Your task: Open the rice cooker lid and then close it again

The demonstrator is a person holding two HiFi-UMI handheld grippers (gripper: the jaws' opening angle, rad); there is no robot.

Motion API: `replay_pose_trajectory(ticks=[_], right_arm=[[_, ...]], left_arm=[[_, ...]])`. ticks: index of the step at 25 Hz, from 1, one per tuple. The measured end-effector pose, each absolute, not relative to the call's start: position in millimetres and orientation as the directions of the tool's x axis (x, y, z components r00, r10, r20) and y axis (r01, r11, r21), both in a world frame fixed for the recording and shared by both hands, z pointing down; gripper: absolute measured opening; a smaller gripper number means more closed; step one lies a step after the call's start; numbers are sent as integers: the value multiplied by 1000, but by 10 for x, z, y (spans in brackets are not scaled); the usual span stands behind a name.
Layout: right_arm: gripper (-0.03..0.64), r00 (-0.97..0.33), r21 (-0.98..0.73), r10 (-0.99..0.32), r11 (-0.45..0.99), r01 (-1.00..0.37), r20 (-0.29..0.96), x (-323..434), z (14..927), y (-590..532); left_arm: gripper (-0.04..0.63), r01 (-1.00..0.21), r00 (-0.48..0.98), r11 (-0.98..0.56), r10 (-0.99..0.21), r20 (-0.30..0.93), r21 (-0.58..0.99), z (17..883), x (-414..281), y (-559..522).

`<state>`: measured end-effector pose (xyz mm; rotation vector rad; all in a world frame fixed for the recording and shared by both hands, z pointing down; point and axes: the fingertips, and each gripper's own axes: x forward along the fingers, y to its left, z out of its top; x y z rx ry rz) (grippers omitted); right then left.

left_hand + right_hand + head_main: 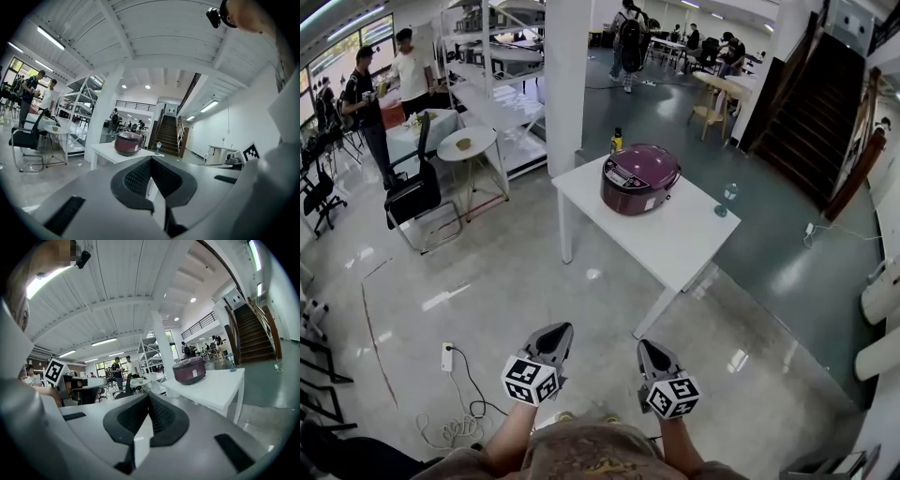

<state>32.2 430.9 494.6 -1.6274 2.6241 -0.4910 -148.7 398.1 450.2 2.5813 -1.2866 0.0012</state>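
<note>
**A:** Risks from here?

**B:** Several. Nowhere near the rice cooker [639, 178] yet, with open floor still to cross. As for the left claw [555, 334]: pressed together, nothing between. Same for the right claw [651, 349]: together, empty. Could poke at the lid with closed tips, miss the release, and shove the whole pot along the desk [694, 239].

**A:** Anything nearby to hit?

**B:** A small glass [728, 199] at the desk's right edge, near the cooker. Could topple on a wide swing of the right arm. Also a chance of lifting the lid only halfway, or of letting it slam when closing.

**A:** And the cooker itself?

**B:** Sits on the white desk, toward its far left part. Rounded, dark plum, glossy on top, with a pale control panel on the front. Lid down, probably fully seated. Too far off to make out the release button.
</note>
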Motion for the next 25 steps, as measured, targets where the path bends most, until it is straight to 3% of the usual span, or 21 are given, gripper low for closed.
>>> replay_pose_trajectory(ticks=[11,25], right_arm=[[0,-412,-255,-895,364,-896,168,109,4979,4153],[0,-403,-241,-901,360,-901,162,276,5006,3193]], left_arm=[[18,-768,630,-596,-769,106,234,4546,-1722,3732],[18,-751,648,-617,-757,81,236,4549,-1523,2740]])
